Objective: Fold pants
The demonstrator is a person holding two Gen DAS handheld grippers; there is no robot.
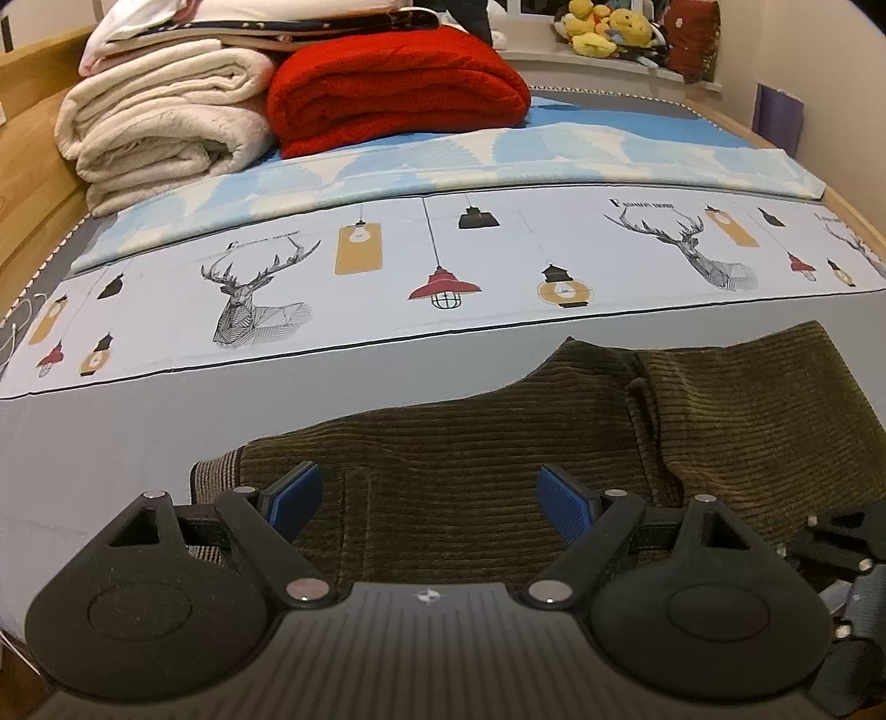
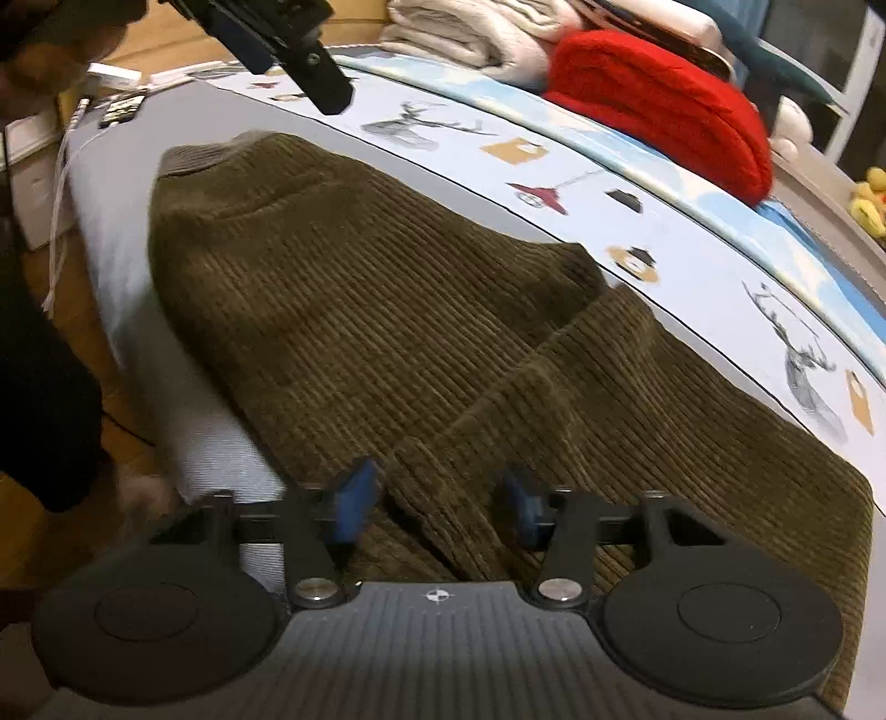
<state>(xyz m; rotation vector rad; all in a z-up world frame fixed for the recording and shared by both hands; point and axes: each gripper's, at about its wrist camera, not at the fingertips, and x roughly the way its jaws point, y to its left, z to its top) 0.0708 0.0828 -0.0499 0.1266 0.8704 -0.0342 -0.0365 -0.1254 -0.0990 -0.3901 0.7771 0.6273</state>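
Observation:
Olive-brown corduroy pants (image 1: 498, 432) lie on the pale grey bedsheet (image 1: 111, 443), one part folded over another, with the striped waistband (image 1: 213, 471) at the left. My left gripper (image 1: 429, 498) hovers open just above the waistband end, and nothing is between its blue pads (image 1: 293, 495). In the right wrist view the pants (image 2: 360, 304) fill the middle. My right gripper (image 2: 440, 498) sits low over the near edge with its jaws narrowly apart. A raised ridge of corduroy lies between its pads (image 2: 357, 498), which do not visibly press on it. The left gripper (image 2: 277, 50) shows at the top left.
Folded cream blankets (image 1: 160, 127) and a red blanket (image 1: 398, 88) are stacked at the head of the bed. Plush toys (image 1: 603, 27) sit on a ledge behind them. A wooden bed frame (image 1: 33, 183) runs along the left. A white cable (image 2: 58, 221) hangs off the mattress edge. A dark-clothed person (image 2: 39, 360) stands at the left.

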